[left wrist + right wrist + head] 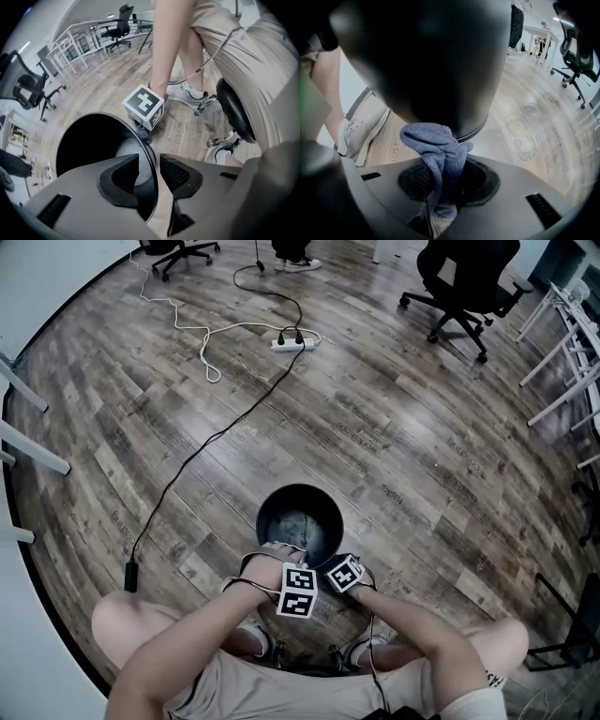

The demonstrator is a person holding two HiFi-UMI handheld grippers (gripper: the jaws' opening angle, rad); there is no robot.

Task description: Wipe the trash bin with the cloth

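A round black trash bin (323, 512) stands on the wooden floor just in front of the seated person's knees. My left gripper (150, 171) straddles the bin's near rim (146, 152), one pad inside and one outside, open, with a gap to the rim. My right gripper (443, 180) is shut on a blue-grey cloth (436, 140), which is bunched against the bin's outer wall (431, 56) low down. In the head view both grippers' marker cubes (298, 591) sit side by side at the near rim. The left gripper view shows the right gripper's cube (144, 107) with cloth under it.
A white power strip (292, 341) with cables lies on the floor beyond the bin. A black office chair (464, 282) and white table legs (562, 343) stand at the far right. The person's shoes (187, 91) and a black stool seat (234, 115) are close behind the bin.
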